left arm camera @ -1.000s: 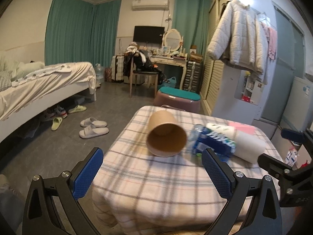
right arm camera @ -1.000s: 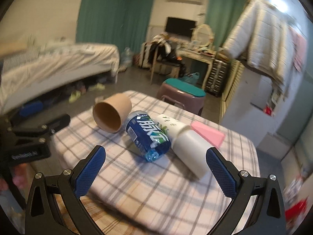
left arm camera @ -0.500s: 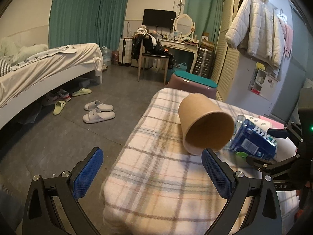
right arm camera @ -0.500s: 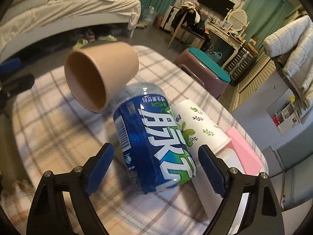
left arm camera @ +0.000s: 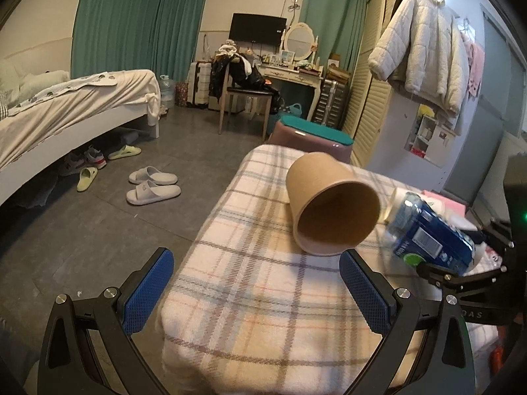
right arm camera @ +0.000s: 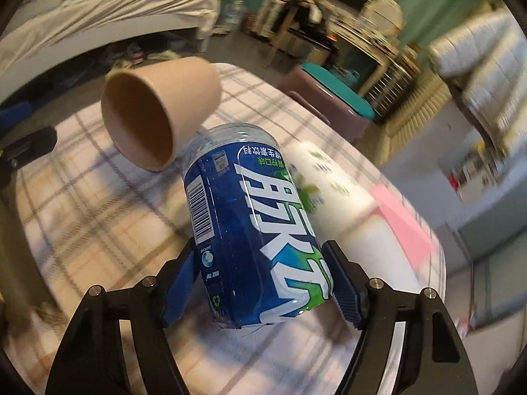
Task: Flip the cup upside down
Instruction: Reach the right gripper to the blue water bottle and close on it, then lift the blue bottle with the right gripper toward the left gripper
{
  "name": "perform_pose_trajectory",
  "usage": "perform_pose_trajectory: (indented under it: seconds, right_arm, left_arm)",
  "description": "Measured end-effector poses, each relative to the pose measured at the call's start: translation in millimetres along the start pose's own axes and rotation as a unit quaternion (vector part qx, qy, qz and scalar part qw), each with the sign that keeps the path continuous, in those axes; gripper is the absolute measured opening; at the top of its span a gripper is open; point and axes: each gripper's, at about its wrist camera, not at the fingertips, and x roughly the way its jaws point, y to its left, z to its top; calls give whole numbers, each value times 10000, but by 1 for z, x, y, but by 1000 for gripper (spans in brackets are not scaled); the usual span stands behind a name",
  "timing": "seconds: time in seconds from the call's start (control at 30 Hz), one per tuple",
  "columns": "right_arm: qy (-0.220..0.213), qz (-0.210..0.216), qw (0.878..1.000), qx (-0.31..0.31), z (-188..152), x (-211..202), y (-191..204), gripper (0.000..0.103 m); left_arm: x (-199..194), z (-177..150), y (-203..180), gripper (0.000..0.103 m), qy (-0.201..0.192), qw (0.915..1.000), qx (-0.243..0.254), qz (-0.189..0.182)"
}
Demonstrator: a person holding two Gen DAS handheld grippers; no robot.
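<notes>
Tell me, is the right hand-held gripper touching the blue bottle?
Touching. The right wrist view shows the right hand-held gripper with both pads pressed against the blue bottle.

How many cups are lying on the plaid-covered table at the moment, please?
2. The brown paper cup lies on its side at the table's left; the white leaf-print cup lies on its side right of the blue bottle. Its far end is blurred.

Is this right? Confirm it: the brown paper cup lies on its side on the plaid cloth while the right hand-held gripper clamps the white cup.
One detail is wrong. The right hand-held gripper clamps the blue-labelled plastic bottle, not the white cup lying beside it, as the right wrist view shows. The brown paper cup does lie on its side on the plaid cloth.
</notes>
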Motion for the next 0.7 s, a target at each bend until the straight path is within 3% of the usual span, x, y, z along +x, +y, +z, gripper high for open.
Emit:
perform_pose_trajectory:
  seconds: [0.33,0.7]
  right_arm:
    - [337,14,9786,2029,-43,-43,-3,73]
    - [245,125,9705,2394,-60,-42,3,73]
  left_arm:
    - [-27,-1,-23,103,-63,9990,326,-302]
    - [-41,-8,-35,103,-29,9980,621,-150]
